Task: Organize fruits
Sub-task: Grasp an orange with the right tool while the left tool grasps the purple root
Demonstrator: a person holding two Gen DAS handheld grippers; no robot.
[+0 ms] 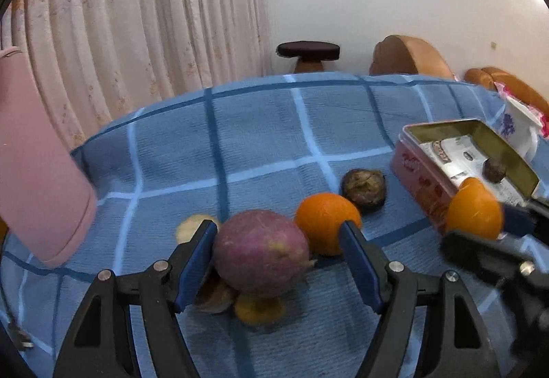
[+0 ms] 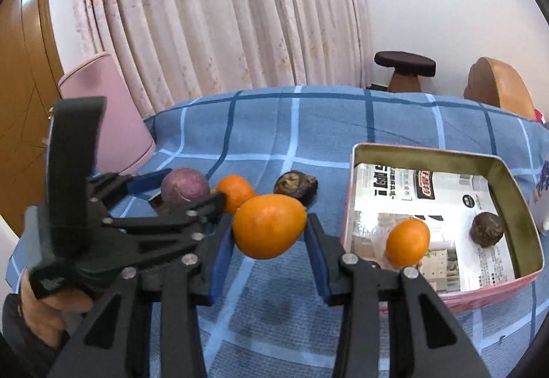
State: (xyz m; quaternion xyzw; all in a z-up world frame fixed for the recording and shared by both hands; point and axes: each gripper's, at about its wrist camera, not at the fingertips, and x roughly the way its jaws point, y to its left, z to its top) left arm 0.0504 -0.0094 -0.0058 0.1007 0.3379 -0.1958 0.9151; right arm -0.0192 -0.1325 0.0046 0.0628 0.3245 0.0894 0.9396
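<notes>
My right gripper (image 2: 269,233) clenches a smooth, glossy oval orange fruit (image 2: 269,226) above the blue checked cloth (image 2: 274,127); my left gripper (image 1: 278,261) gapes around a purple round fruit (image 1: 261,251). The pink tin box (image 2: 514,185) holds two fruits.

a home bedroom: checked bedspread (image 2: 308,124), floral curtains (image 2: 212,10), a padded stool (image 2: 405,64).

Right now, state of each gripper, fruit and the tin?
right gripper: shut on held orange, off the cloth
left gripper: open around purple fruit, pads not pressing
loose orange: on cloth
wrinkled dark fruit: on cloth
tin: open, holding small orange and dark fruit
</notes>
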